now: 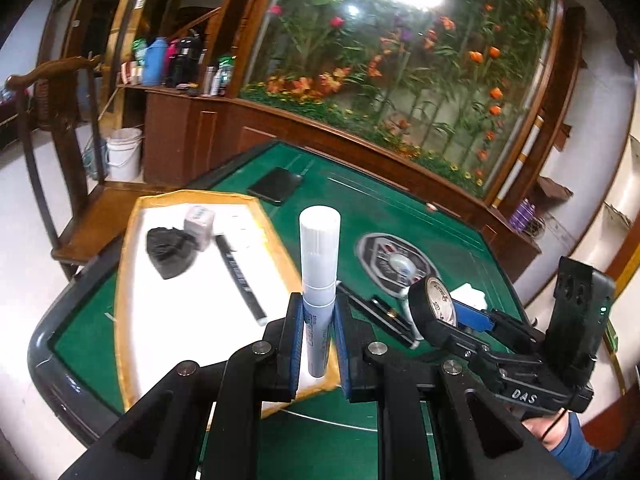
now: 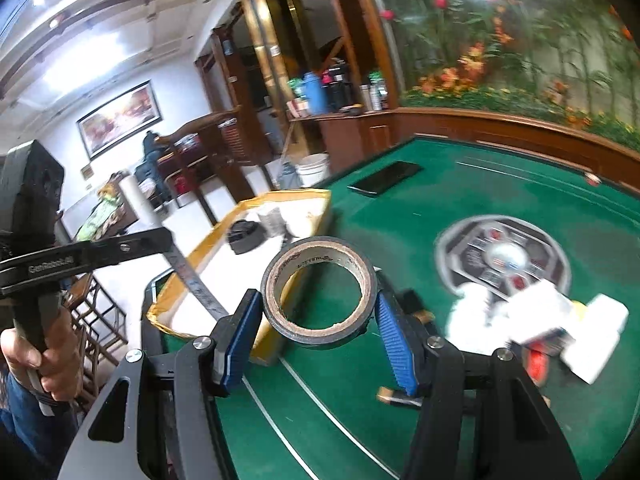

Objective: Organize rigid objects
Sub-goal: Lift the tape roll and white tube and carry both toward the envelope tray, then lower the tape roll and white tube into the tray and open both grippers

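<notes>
Tape roll (image 2: 319,292), black with a cardboard core, clamped across its outer rim between the blue pads of the right tool (image 2: 320,328) and carried above the green tabletop (image 2: 440,184), near the corner of the yellow-rimmed white tray (image 1: 132,280). White marker tube (image 1: 319,280), held near its lower end in the closed pads of the left tool (image 1: 317,344), standing roughly upright over the tray's near edge. In the left wrist view the right tool appears at the right side with the tape roll at its tip, a hand (image 1: 544,432) and blue sleeve below it; in the right wrist view the left tool appears at the far left, gripped by a hand (image 2: 44,364), its tube reaching up and away. Tray contents: a black crumpled bundle (image 1: 168,252), a small pale box (image 1: 199,226) touching it, and a long dark stick (image 1: 242,280) lying beside them. On the tabletop beyond the tray lies a black phone (image 1: 276,184); a round printed emblem (image 1: 394,262) marks the centre. A black pen (image 1: 380,314) lies near the emblem. White blurred packages (image 2: 560,320) lie at the right in the right wrist view.
</notes>
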`<move>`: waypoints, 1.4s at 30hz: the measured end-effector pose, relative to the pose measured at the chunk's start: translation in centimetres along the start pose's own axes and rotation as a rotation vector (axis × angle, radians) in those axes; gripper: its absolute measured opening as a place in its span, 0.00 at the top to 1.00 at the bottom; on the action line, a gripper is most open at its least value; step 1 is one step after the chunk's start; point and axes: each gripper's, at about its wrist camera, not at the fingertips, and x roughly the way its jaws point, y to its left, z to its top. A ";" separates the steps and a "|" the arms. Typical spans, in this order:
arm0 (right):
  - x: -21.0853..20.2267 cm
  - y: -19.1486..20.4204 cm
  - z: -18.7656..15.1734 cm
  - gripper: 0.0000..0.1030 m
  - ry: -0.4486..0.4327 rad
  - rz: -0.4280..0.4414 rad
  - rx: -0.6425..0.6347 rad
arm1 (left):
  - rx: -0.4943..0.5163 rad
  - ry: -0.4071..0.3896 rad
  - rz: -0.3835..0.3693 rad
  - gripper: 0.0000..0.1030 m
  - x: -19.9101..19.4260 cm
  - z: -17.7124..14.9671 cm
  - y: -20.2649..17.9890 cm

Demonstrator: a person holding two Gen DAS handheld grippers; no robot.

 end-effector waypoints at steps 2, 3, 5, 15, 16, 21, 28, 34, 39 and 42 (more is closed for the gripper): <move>1.3 1.7 0.6 0.44 0.012 0.014 -0.023 | -0.023 0.002 0.010 0.86 0.2 0.0 1.3; 2.0 2.5 0.8 0.44 0.017 0.024 -0.031 | -0.032 0.006 0.012 0.86 0.2 0.0 2.0; 3.1 4.0 1.2 0.44 0.025 0.041 -0.051 | -0.050 0.011 0.022 0.86 0.6 -0.1 3.0; 9.1 7.7 1.3 0.44 0.138 0.072 -0.103 | -0.105 0.061 0.054 0.86 2.9 -0.6 6.3; 9.6 8.1 1.1 0.44 0.154 0.075 -0.111 | -0.109 0.073 0.056 0.86 3.3 -0.5 6.8; 11.8 9.8 0.3 0.44 0.233 0.066 -0.153 | -0.126 0.105 0.071 0.86 5.4 0.1 8.1; 14.2 9.2 -0.2 0.44 0.329 -0.038 -0.157 | -0.133 0.153 0.060 0.86 8.5 1.7 9.1; 15.6 10.2 -0.5 0.44 0.387 -0.067 -0.208 | -0.159 0.202 0.080 0.86 10.7 1.8 9.8; 16.9 11.0 -0.9 0.44 0.417 -0.095 -0.267 | -0.175 0.233 0.090 0.86 11.6 1.5 10.5; 16.9 11.2 -1.1 0.43 0.417 -0.096 -0.275 | -0.179 0.252 0.094 0.86 12.0 1.3 10.8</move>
